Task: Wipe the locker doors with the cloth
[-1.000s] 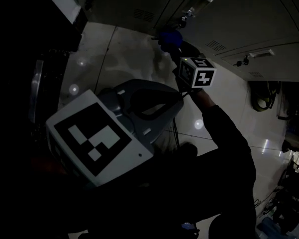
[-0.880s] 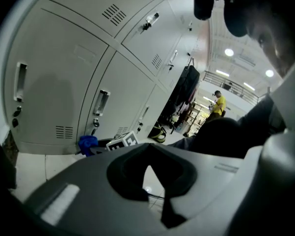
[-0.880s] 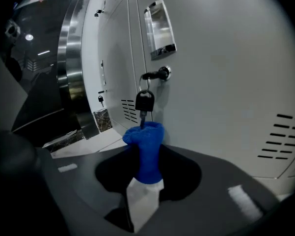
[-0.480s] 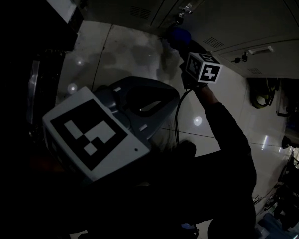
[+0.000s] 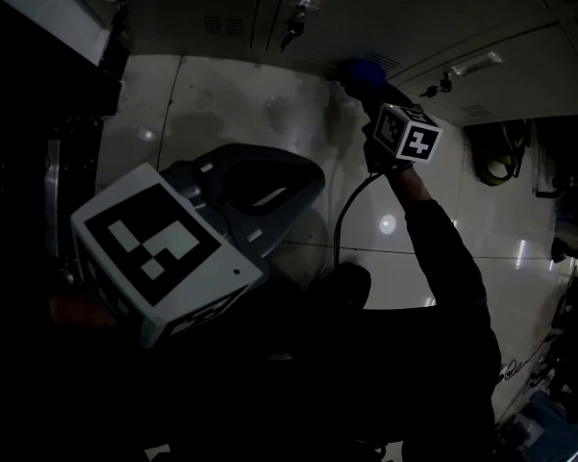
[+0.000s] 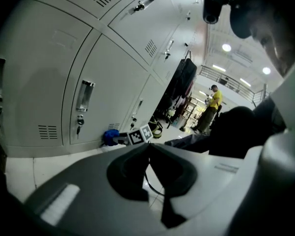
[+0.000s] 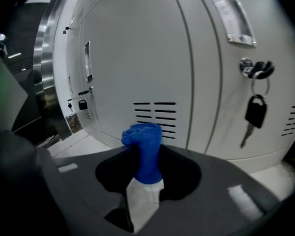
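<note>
A blue cloth point(image 7: 144, 146) stands bunched between the jaws of my right gripper point(image 7: 146, 170), which is shut on it. The cloth's top is close to the low vent slots point(image 7: 155, 114) of a grey locker door point(image 7: 137, 58); I cannot tell if they touch. In the head view the cloth point(image 5: 362, 71) sits at the foot of the lockers point(image 5: 414, 8), just beyond the right gripper point(image 5: 369, 92). My left gripper point(image 5: 313, 175) hangs back over the floor, shut and empty. From the left gripper point(image 6: 148, 145) view, the cloth point(image 6: 109, 137) shows far off.
A key point(image 7: 254, 111) dangles from a lock point(image 7: 254, 68) on the neighbouring door, under a handle point(image 7: 232, 14). A padlock point(image 7: 82, 103) hangs on a door further left. A cable point(image 5: 344, 215) trails from the right gripper. A person in yellow point(image 6: 212, 102) stands far off. Glossy floor point(image 5: 250, 104) lies below.
The right gripper has carried the cloth to the right along the bottom of the locker doors. The left gripper has stayed about where it was.
</note>
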